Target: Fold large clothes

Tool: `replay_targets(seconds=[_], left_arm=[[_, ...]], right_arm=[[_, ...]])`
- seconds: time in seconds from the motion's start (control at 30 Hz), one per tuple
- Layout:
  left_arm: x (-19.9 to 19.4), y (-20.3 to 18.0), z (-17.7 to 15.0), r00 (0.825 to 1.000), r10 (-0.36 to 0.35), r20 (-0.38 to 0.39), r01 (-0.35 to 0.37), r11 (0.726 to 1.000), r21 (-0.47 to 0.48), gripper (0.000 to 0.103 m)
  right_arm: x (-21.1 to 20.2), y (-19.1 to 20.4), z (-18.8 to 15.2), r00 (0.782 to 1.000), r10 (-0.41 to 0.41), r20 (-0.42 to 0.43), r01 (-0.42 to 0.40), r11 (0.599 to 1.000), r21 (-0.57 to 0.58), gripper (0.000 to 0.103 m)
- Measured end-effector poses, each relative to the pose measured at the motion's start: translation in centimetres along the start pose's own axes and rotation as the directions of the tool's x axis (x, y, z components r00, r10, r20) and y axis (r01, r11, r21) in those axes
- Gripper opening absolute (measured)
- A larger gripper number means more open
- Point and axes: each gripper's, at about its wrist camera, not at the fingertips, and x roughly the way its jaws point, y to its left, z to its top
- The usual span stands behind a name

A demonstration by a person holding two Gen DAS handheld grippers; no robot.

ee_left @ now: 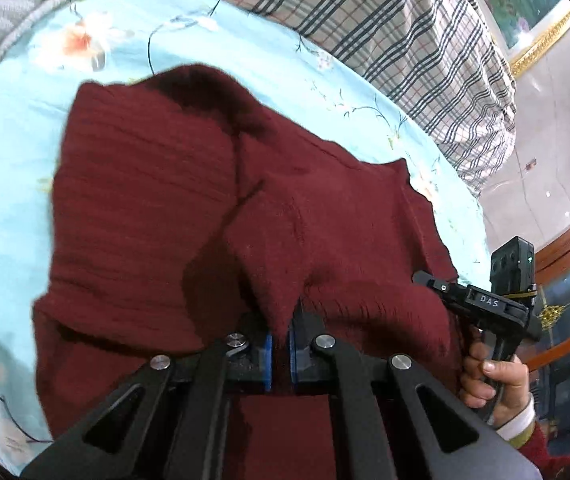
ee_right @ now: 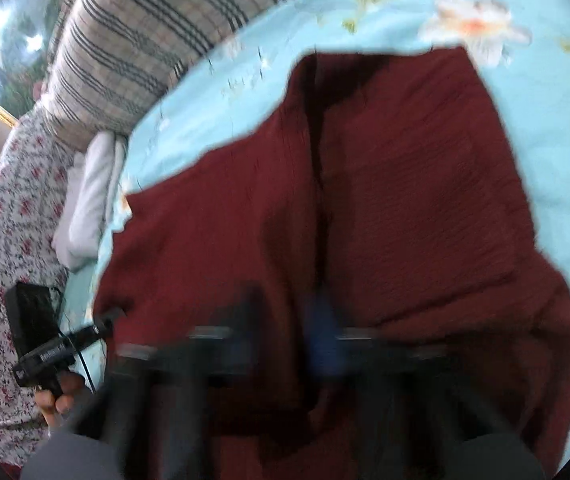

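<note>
The left gripper (ee_left: 281, 344) has its fingers clamped on a pinch of the sweater's (ee_left: 157, 200) near edge. The right gripper (ee_right: 285, 344) is too blurred to tell whether its fingers grip. The sweater lies on the bed (ee_left: 13, 168), seemingly doubled lengthwise, so at least a crosswise fold looks left. Only the right view shows a white cloth (ee_right: 89, 200); farther back, both show the plaid pillow (ee_left: 385, 24).

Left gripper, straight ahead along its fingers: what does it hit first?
Nothing new: the left gripper is already shut on a fold of the dark red knit sweater. Further ahead is more sweater, probably then the light blue floral bedsheet.
</note>
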Motion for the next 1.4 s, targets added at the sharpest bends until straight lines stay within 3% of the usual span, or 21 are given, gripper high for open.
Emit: replay_targets(seconds=[0.17,0.23,0.37,0.43,0.6,0.7,0.77,0.8,0.9,0.93,1.0,1.03,1.1,1.13,1.27,1.4], left_arm=[[-0.9,-1.2,0.7,0.997,0.061,0.057,-0.064,0.996,0.056,0.004],[-0.4,-1.0,0.6,0.995,0.088,0.052,-0.091,0.994,0.058,0.003],[1.1,-0.2,0.0,0.997,0.073,-0.006,-0.073,0.997,0.039,0.004],[1.7,-0.4,-0.6,0.997,0.074,-0.022,-0.073,0.996,0.047,0.004],[2.1,-0.9,-1.0,0.998,0.058,-0.032,-0.057,0.997,0.051,0.004],[2.3,-0.8,-1.1,0.997,0.062,-0.038,-0.060,0.997,0.042,0.005],[2.3,-0.7,-1.1,0.998,0.057,-0.037,-0.055,0.998,0.033,0.005],[2.3,-0.7,-1.2,0.998,0.057,-0.037,-0.056,0.998,0.033,0.006],[2.3,-0.8,-1.2,0.998,0.060,-0.036,-0.058,0.998,0.036,0.006],[2.3,-0.8,-1.2,0.997,0.062,-0.037,-0.061,0.997,0.036,0.006],[2.4,-1.0,-1.2,0.997,0.068,-0.037,-0.067,0.997,0.036,0.006],[2.4,-1.0,-1.2,0.997,0.071,-0.036,-0.070,0.997,0.037,0.006],[2.3,-1.1,-1.2,0.996,0.078,-0.037,-0.076,0.996,0.041,0.009],[2.2,-1.2,-1.2,0.996,0.076,-0.039,-0.074,0.996,0.048,0.009],[1.0,-1.5,-1.6,0.993,0.117,-0.034,-0.114,0.990,0.079,0.013],[-1.4,-2.0,-2.8,0.987,0.162,-0.018,-0.158,0.979,0.125,0.028]], right_arm=[[-4.2,1.3,1.1,0.985,0.059,0.160,-0.053,0.998,-0.042,0.007],[-4.1,1.2,1.2,0.987,0.028,0.159,-0.021,0.999,-0.046,0.007],[-1.5,-0.4,0.7,0.991,-0.097,0.091,0.100,0.994,-0.034,0.007],[-1.3,-0.8,0.7,0.990,-0.106,0.094,0.109,0.994,-0.025,0.007],[-3.8,1.2,1.6,0.972,-0.115,0.205,0.131,0.989,-0.067,0.007],[-3.1,1.9,2.3,0.971,-0.188,0.150,0.201,0.976,-0.081,0.016],[-3.5,1.7,2.1,0.946,-0.282,0.162,0.295,0.953,-0.064,0.017],[-4.4,1.8,1.8,0.940,-0.277,0.200,0.293,0.954,-0.055,0.017],[-6.4,3.4,0.9,0.954,-0.152,0.260,0.180,0.980,-0.088,0.017],[-6.3,3.9,0.6,0.961,-0.122,0.250,0.154,0.981,-0.116,0.017],[-4.0,5.0,0.0,0.989,-0.064,0.132,0.089,0.978,-0.188,0.018],[-2.3,4.8,-0.4,0.993,-0.094,0.067,0.106,0.976,-0.191,0.018],[0.4,3.6,-0.9,0.982,-0.191,-0.014,0.185,0.965,-0.185,0.018],[1.1,2.5,-1.1,0.985,-0.168,-0.033,0.162,0.976,-0.149,0.017],[-1.7,2.4,-1.1,0.993,-0.111,0.040,0.114,0.991,-0.076,0.019],[-6.3,3.5,-2.2,0.989,-0.087,0.117,0.099,0.989,-0.108,0.048]])
